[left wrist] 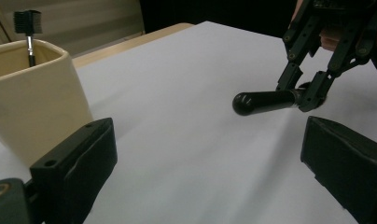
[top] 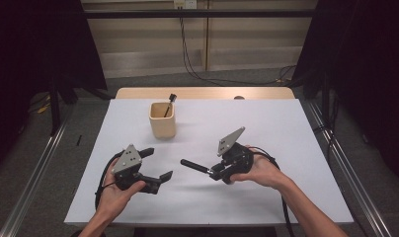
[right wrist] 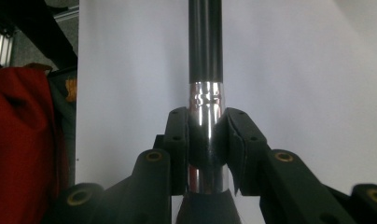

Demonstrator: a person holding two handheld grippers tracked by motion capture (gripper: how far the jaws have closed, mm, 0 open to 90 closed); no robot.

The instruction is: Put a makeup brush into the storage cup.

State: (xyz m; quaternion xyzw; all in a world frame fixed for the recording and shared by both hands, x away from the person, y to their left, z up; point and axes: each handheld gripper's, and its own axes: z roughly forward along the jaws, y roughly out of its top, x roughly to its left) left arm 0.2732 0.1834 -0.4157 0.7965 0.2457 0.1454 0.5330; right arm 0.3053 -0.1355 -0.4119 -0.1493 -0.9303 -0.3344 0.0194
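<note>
brush [top: 195, 167] | clamped in right gripper [top: 215, 173] | cup [top: 162, 120] beyond, apart

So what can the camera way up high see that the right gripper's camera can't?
The high view alone takes in the cream cup with a small black brush standing in it, the left gripper with its jaws apart, both of the person's forearms, and the table's wooden far edge. The right gripper view alone gives the close-up: a shiny silver band on the tool, pinched between two black pads, plus something red off to the side. Both share the black-handled tool held by the right gripper over the white tabletop.
</note>
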